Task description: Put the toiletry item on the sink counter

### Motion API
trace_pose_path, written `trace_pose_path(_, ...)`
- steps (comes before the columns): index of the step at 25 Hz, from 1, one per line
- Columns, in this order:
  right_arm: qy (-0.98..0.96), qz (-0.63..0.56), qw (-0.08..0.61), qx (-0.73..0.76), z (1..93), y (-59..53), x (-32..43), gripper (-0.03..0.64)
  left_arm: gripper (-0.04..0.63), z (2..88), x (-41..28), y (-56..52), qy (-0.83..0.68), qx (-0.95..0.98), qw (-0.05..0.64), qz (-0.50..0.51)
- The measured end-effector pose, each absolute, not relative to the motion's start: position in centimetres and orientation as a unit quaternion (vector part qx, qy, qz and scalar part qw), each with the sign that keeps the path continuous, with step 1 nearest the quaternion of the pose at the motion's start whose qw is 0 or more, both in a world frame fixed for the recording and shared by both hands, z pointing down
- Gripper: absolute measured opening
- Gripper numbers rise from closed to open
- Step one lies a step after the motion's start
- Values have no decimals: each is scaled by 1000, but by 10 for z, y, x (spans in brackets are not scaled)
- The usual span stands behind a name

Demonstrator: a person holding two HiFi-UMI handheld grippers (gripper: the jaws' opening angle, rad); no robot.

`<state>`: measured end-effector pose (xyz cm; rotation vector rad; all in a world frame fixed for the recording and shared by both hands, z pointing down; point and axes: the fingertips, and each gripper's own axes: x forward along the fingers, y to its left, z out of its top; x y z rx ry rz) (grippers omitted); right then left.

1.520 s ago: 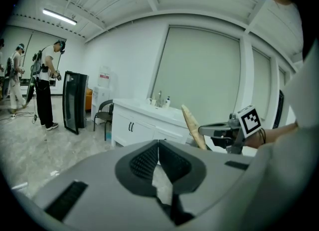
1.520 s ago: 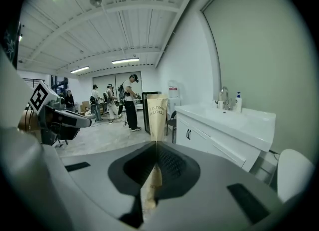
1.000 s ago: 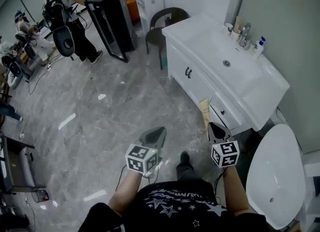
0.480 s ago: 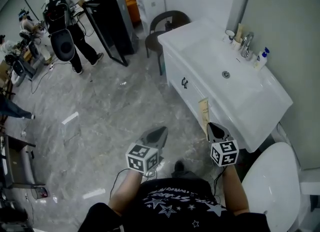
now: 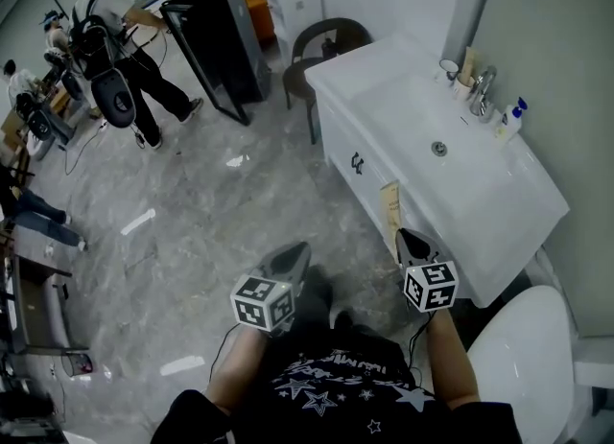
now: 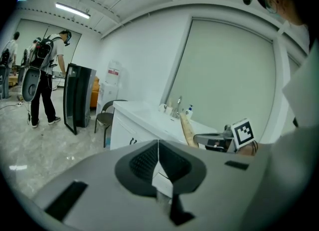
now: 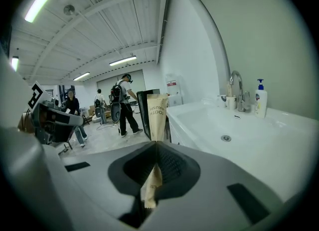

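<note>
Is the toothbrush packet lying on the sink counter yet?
No, the toothbrush packet stands pinched between the shut jaws of the right gripper, in the air short of the sink counter.

The person wears a black short-sleeved T-shirt (image 5: 336,389) with white stars and white lettering printed on it. Ahead of the T-shirt, the left gripper (image 5: 305,250) and the right gripper (image 5: 403,236) each have a smooth grey shell that narrows to a point. Each carries a white cube with black square markers: the left cube (image 5: 261,302) and the right cube (image 5: 431,287). In the gripper views each shell shows a dark hollow with ribbed black pads (image 6: 144,161) and small dark rectangular slots. A thin dark cable (image 5: 225,348) runs beside the T-shirt, under the left cube.
</note>
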<state>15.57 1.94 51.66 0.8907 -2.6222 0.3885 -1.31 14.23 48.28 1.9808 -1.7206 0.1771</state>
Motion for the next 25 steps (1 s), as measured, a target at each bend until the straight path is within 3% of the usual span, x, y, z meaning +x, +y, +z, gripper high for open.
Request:
trace_pose_path(13,-907,134,176,359,516,-77,151,16,18,482,-45,18,-609,755,238,57)
trace_pose_path(25,-887,141,190,397,524,-236,77,16,18,487,-120,-170,-556,793,240,71)
